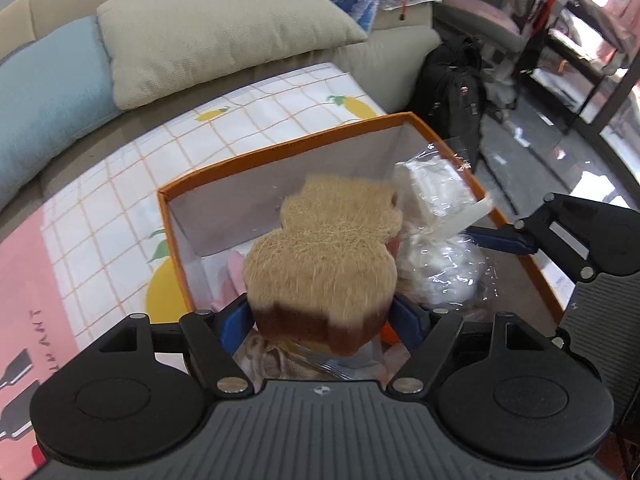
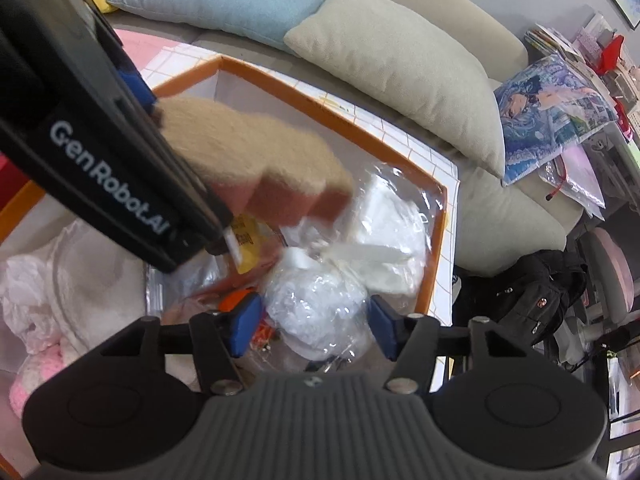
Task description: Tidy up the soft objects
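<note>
A fuzzy tan sponge [image 1: 320, 248] with a reddish-brown foam base is clamped at its near end between the left gripper [image 1: 320, 316] pads, held above the orange-rimmed box [image 1: 280, 148] at frame centre. It is judged light and squashy, best pinched across the foam layer. In the right wrist view, the right gripper [image 2: 316, 320] is seen spread apart around a crinkly plastic-wrapped white bundle [image 2: 320, 300], slippery and easily crushed.
</note>
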Demonstrator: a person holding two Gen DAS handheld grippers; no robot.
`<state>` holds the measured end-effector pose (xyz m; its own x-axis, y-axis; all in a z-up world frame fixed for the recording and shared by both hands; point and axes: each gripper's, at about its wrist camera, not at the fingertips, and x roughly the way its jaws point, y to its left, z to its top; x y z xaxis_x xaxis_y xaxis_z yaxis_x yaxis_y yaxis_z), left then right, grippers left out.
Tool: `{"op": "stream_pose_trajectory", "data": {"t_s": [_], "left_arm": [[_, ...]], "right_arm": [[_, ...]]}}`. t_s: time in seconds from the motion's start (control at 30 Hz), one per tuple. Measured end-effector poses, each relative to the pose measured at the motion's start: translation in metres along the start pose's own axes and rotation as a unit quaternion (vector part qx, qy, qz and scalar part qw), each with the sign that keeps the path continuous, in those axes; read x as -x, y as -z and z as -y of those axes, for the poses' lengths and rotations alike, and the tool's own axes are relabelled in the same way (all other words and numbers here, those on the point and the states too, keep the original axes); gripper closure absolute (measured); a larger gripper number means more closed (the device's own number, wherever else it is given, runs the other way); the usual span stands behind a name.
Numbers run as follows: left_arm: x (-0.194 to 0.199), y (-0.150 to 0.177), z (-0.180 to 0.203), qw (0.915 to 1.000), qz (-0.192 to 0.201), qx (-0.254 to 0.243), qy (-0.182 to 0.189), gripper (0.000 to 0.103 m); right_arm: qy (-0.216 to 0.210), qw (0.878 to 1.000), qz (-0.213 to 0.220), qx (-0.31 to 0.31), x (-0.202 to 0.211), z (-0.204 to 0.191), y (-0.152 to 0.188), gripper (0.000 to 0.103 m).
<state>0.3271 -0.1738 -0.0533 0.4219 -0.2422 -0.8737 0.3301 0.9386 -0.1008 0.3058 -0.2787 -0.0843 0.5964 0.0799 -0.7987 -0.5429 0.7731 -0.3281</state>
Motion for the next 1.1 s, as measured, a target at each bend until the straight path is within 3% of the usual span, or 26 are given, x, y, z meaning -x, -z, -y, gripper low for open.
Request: {"op": "stream_pose_trajectory", "data": {"t_s": [0.1, 0.33, 0.53, 0.73, 0.93, 1.1], "left_arm": [[0.004, 0.0, -0.004, 0.9999, 0.003, 0.004, 0.015, 0.014], [0.029, 0.004, -0.008, 0.9984, 0.031, 0.008, 0.047, 0.013], [0.069, 0.013, -0.001, 0.9956, 0.079, -0.028, 0.042, 0.013], [0.12, 0.033, -0.004, 0.9895, 0.132, -0.045, 0.038, 0.013], [0.166, 0.063, -0.014, 0.9828, 0.177, -0.046, 0.027, 0.013], [0.192, 0.088, -0.024, 0.9808, 0.192, -0.034, -0.002, 0.013]], "right_arm": [[0.002, 1.0, 0.007, 0.009, 0.005, -0.002, 0.0, 0.035], [-0.008, 1.0, 0.019, -0.016, 0.021, 0.0, -0.002, 0.033], [-0.014, 0.998, 0.024, -0.064, 0.048, 0.0, -0.007, 0.032], [-0.043, 0.985, 0.052, -0.161, 0.092, 0.001, -0.006, 0.03], [-0.042, 0.966, 0.086, -0.238, 0.13, -0.018, -0.005, 0.028], [-0.032, 0.952, 0.106, -0.284, 0.149, -0.048, -0.003, 0.021]]}}
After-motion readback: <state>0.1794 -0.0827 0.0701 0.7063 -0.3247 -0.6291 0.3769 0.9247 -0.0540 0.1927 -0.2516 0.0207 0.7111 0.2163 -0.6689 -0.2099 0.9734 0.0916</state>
